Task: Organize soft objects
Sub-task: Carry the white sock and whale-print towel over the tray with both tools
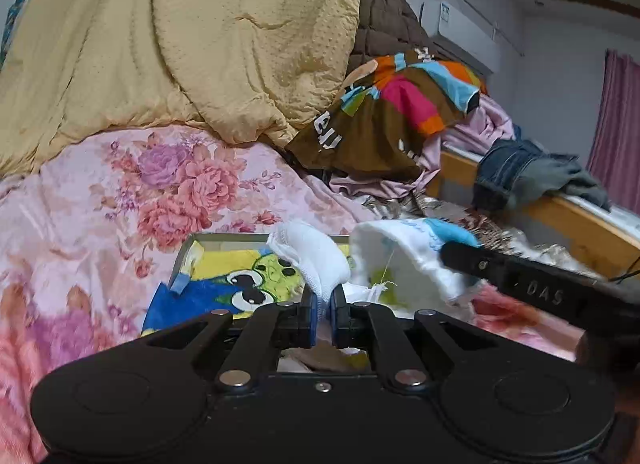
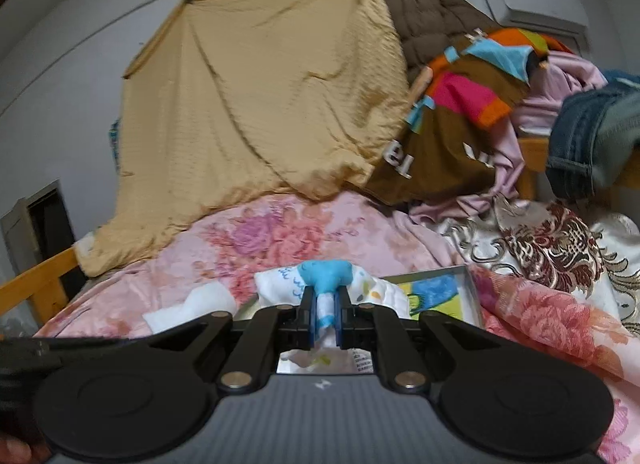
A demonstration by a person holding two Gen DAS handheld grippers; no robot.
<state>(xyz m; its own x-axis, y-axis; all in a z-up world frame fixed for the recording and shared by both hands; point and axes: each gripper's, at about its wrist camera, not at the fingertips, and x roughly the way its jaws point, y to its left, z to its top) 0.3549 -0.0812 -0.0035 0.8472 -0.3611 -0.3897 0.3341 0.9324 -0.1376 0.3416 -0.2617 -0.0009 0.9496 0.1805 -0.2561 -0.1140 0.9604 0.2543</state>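
White gauzy cloth (image 1: 310, 260) is pinched in my left gripper (image 1: 322, 304), its jaws clenched on a bunched corner; how far that cloth runs below the fingers I cannot see, because the gripper body hides it. My right gripper (image 2: 325, 314) is clamped on the blue-trimmed edge of what looks like the same small printed white piece (image 2: 320, 284), a bib or baby garment, I cannot say which. From the left camera the right gripper comes in from the side as a blurred black bar (image 1: 532, 284) with the piece draped over its tip.

Both hold the fabric just above one shallow tray (image 1: 188, 254) with a yellow, blue and green cartoon picture inside; its near end is covered by my tools. The tray sits on one pink floral quilt (image 1: 120, 200).

Behind lie one mustard blanket (image 1: 180, 36), one brown garment with bright patches (image 1: 384, 112), one pair of jeans (image 1: 516, 172) over a wooden rail (image 1: 576, 224), and one brocade cloth (image 2: 552, 248). The right camera's edges are smeared.
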